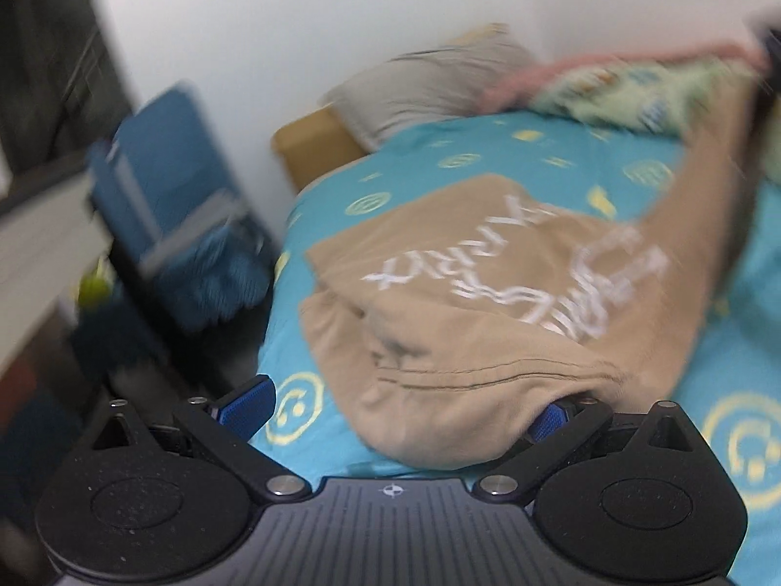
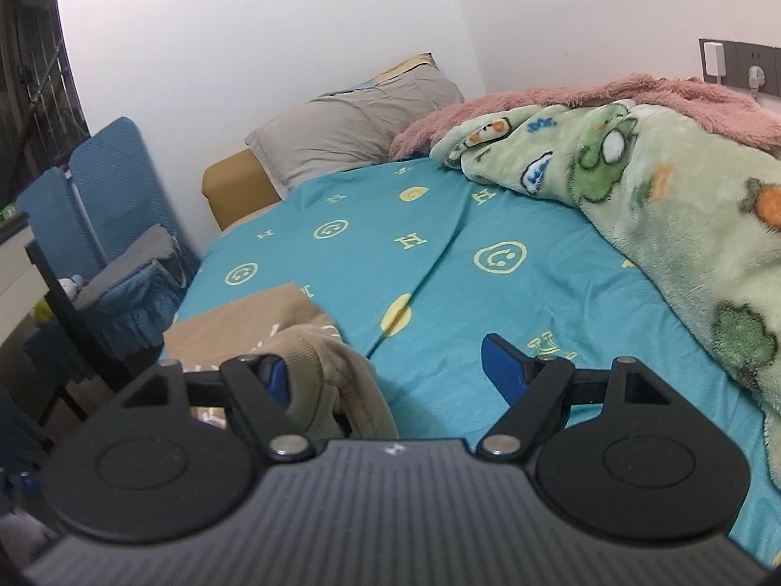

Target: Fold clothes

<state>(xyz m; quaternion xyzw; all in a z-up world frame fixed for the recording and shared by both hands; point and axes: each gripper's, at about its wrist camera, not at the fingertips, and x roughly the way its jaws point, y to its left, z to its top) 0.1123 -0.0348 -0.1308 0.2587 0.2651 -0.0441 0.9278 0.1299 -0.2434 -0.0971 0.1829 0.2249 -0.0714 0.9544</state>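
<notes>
our left gripper point(image 1: 407, 410) fingers spread wide, one hidden under the tan sweatshirt point(image 1: 488, 293); right gripper point(image 2: 390, 371) fingers wide, hem draped between; bed point(image 2: 488, 293) beyond open.

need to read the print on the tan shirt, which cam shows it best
The left wrist view: the tan shirt lies spread on the bed, its white lettering facing the camera, though blurred. The right wrist view shows only a bunched corner by the right claw.

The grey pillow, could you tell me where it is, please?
In both views the grey pillow lies at the bed's far end against the wall, left of the pink blanket.
</notes>
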